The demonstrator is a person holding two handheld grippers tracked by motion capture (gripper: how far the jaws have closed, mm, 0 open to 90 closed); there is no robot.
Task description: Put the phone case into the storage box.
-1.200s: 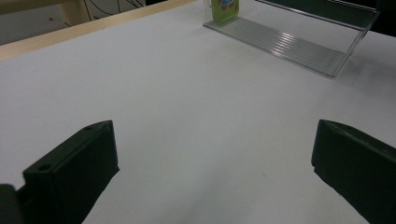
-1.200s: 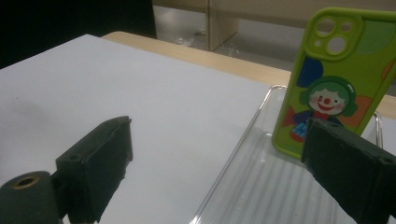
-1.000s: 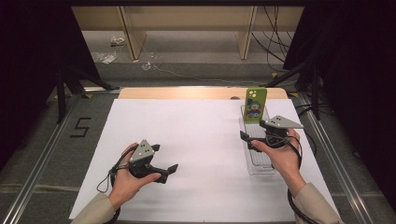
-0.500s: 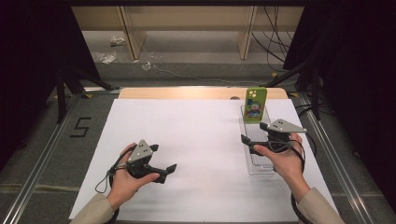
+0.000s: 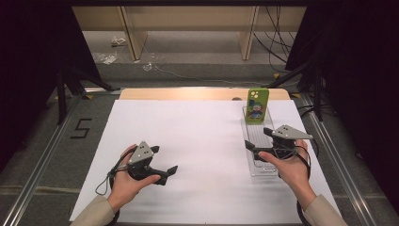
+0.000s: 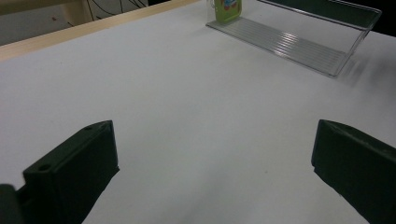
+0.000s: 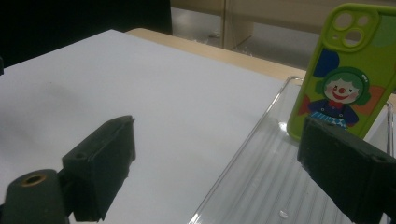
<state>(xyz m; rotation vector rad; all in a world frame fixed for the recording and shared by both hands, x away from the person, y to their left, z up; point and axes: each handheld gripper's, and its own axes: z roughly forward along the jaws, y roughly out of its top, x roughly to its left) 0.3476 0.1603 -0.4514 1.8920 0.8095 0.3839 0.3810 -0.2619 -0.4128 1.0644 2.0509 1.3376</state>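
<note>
- Landmark: clear plastic tray (image 5: 259,155), lying lengthwise on the right part of the white table sheet (image 5: 197,136).
- Green phone case (image 5: 257,105) with a clown print stands upright at the tray's far end, camera holes at the top, leaning on the tray's far wall.
- Right gripper (image 5: 258,147) hovers over the tray's near half, held in the right hand (image 5: 289,167); jaws spread wide, nothing between them.
- In the right gripper view (image 7: 215,158) one jaw sits over bare sheet left of the tray's edge, the other over the tray; the phone case (image 7: 348,74) is just beyond the jaw over the tray, not touched.
- Phone case is ahead of the right gripper, near but apart, at the opposite end of the tray.
- Left gripper (image 5: 169,173) rests low on the sheet well to the left of the tray, held in the left hand (image 5: 127,181); jaws spread, empty.
- Left gripper view (image 6: 212,163): only white sheet between the jaws; tray (image 6: 299,39) and the bottom of the phone case (image 6: 226,11) far off at the top.
- Wooden table edge (image 5: 188,93) shows just beyond the tray's far end.
</note>
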